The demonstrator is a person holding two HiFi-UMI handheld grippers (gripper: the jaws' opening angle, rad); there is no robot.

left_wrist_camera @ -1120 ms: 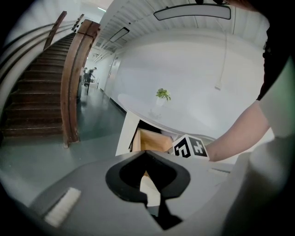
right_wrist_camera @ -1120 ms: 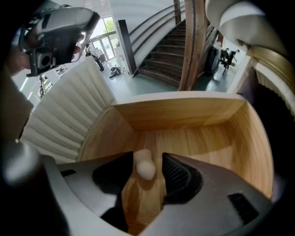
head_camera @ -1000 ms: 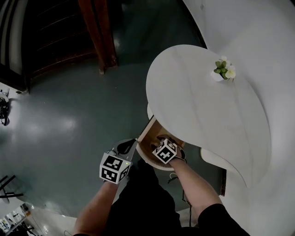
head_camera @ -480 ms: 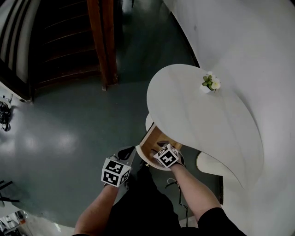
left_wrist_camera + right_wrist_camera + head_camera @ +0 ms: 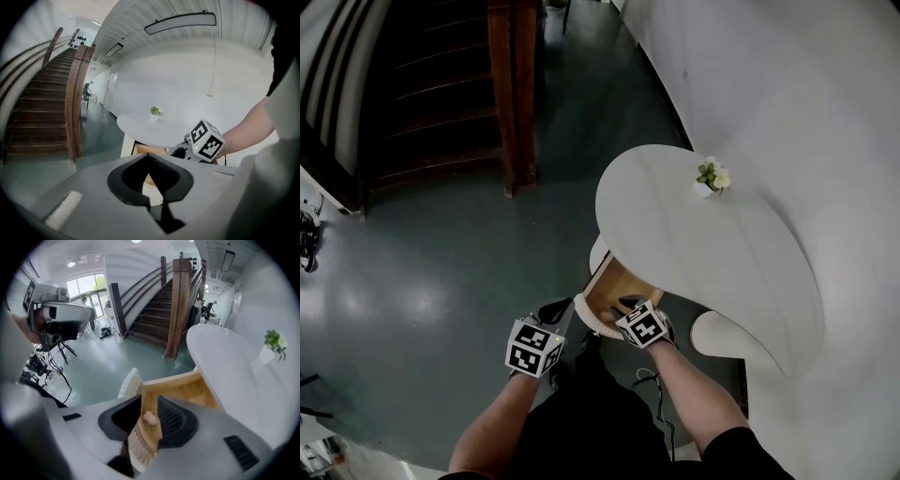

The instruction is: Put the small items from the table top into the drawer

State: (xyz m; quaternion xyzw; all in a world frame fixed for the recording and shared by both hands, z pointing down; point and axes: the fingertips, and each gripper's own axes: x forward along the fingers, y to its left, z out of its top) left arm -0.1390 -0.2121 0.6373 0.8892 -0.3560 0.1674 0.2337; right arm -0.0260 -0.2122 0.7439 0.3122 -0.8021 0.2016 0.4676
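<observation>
Right gripper (image 5: 149, 404) above open drawer (image 5: 180, 378); jaws apart, just been closing, nothing gripped. Left gripper (image 5: 149, 157) jaws closed, empty.

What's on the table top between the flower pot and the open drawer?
Nothing. In the head view the table top is bare from the flower pot to the drawer.

White tabletop (image 5: 712, 253); tan wood drawer (image 5: 614, 284); grey-green floor (image 5: 412, 281); green sprig (image 5: 710, 173), white pot (image 5: 703, 189); dark brown stair post (image 5: 511, 94).
</observation>
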